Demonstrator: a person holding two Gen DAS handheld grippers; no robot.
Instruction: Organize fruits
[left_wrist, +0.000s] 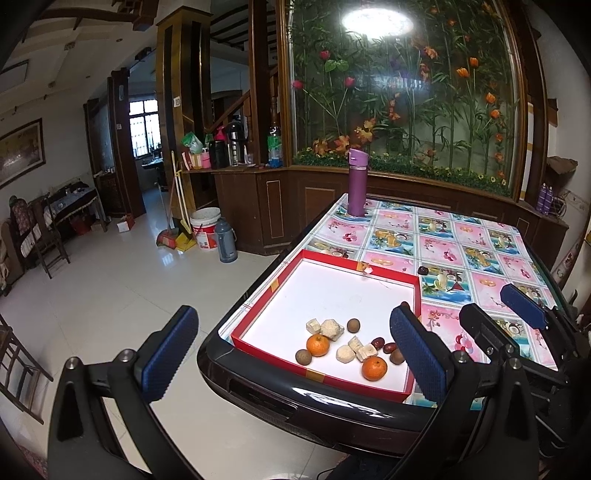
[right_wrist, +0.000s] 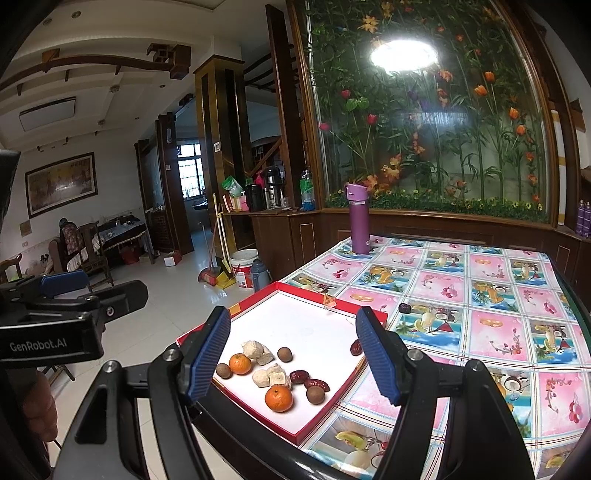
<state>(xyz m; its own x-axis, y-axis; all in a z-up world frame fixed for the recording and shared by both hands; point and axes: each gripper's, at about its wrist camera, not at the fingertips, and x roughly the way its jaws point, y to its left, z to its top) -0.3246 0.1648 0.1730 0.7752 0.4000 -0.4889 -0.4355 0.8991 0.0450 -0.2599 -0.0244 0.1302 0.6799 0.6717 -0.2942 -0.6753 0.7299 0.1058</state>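
Note:
A shallow red box with a white floor (left_wrist: 343, 291) (right_wrist: 314, 325) sits at the table's near left corner. In it lie two oranges (left_wrist: 317, 345) (right_wrist: 279, 398), several brown longans (left_wrist: 353, 325) (right_wrist: 284, 354), red dates (left_wrist: 377, 343) (right_wrist: 316, 384) and white chunks (left_wrist: 332, 329) (right_wrist: 257, 349). One dark fruit (left_wrist: 423, 271) (right_wrist: 405, 307) lies on the cloth beyond the box. My left gripper (left_wrist: 295, 354) is open and empty, held before the table's near edge. My right gripper (right_wrist: 291, 362) is open and empty above the box's near side; it shows in the left wrist view (left_wrist: 524, 306).
A purple bottle (left_wrist: 357, 182) (right_wrist: 359, 219) stands at the table's far left. The table has a fruit-pattern cloth (left_wrist: 461, 243) (right_wrist: 480, 288) and a dark rounded edge (left_wrist: 280, 391). A white tiled floor (left_wrist: 110, 295) lies to the left, with a bucket (left_wrist: 205, 229) and a grey flask (left_wrist: 225, 240).

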